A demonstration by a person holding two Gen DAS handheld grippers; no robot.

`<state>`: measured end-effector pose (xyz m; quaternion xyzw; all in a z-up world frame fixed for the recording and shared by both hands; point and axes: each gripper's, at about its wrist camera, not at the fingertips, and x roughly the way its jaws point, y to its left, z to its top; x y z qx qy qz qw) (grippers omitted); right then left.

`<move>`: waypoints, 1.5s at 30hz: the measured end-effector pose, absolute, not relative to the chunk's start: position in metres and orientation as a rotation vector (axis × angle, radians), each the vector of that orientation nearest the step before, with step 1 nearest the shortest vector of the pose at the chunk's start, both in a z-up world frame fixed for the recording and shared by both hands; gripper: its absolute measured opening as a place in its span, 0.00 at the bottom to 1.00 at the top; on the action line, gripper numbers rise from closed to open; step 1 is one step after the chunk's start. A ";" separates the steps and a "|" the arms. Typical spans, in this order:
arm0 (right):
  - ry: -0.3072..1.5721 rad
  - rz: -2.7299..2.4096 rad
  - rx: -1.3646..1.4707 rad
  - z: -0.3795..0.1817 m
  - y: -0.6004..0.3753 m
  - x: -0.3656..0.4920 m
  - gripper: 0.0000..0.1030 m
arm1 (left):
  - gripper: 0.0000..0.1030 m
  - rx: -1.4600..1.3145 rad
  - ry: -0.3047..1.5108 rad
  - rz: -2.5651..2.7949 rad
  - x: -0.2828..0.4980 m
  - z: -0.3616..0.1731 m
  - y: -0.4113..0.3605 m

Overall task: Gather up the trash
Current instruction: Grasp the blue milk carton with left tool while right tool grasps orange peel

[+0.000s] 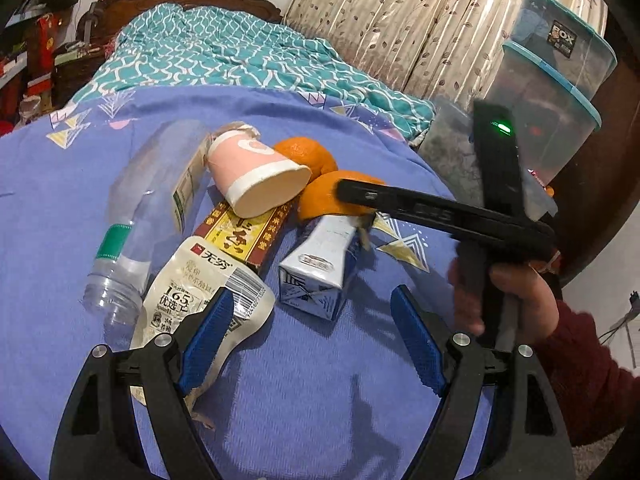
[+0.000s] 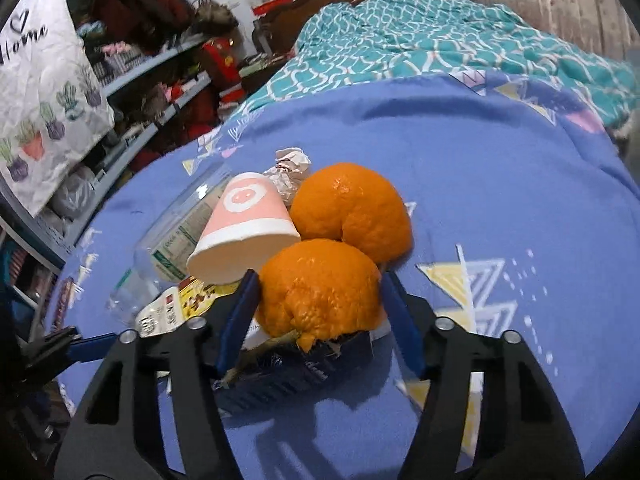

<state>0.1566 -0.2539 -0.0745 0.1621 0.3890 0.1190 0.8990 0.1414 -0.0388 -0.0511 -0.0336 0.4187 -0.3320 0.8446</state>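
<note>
Here right tongs (image 2: 320, 320) straddle orange peel (image 2: 320, 288), pink cup (image 2: 244, 236) crowding; left tongs (image 1: 316, 340) spread (empty).

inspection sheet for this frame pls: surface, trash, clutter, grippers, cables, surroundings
Surface: blue patterned bedsheet.
Job's things: clear plastic bottle, pink paper cup, two orange peel halves, white snack pouch, blue-white carton, piled together.
Clutter: teal quilt.
Grippers: left hand-held gripper open, empty; right hand-held gripper straddles the near peel, contact unclear.
Cables: nothing seen.
Surroundings: stacked plastic boxes, curtain.
</note>
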 end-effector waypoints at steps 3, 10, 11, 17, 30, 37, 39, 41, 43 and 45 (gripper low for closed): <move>0.748 0.242 0.410 -0.072 -0.272 0.124 0.49 | 0.75 -0.084 0.890 -0.708 0.142 -0.052 -0.039; 0.666 0.141 0.521 -0.076 -0.313 0.049 0.41 | 0.82 -0.044 0.888 -0.733 0.135 -0.051 -0.060; 0.656 0.118 0.522 -0.076 -0.317 0.041 0.40 | 0.83 -0.033 0.890 -0.737 0.134 -0.052 -0.065; 0.649 0.044 0.596 -0.090 -0.347 0.005 0.38 | 0.89 0.047 0.908 -0.767 0.141 -0.055 -0.104; 0.625 -0.050 0.619 -0.100 -0.381 -0.034 0.38 | 0.75 0.188 0.988 -0.755 0.140 -0.091 -0.151; 0.608 -0.048 0.671 -0.102 -0.397 -0.039 0.38 | 0.49 0.160 1.032 -0.793 0.136 -0.097 -0.154; 0.604 -0.048 0.670 -0.101 -0.394 -0.043 0.38 | 0.49 0.144 1.023 -0.816 0.133 -0.092 -0.157; 0.602 -0.048 0.677 -0.102 -0.394 -0.045 0.38 | 0.49 0.127 1.015 -0.849 0.129 -0.086 -0.162; 0.595 -0.051 0.682 -0.102 -0.397 -0.047 0.38 | 0.49 0.116 1.014 -0.877 0.124 -0.082 -0.167; 0.583 -0.059 0.688 -0.101 -0.401 -0.051 0.38 | 0.49 0.115 1.017 -0.899 0.122 -0.081 -0.173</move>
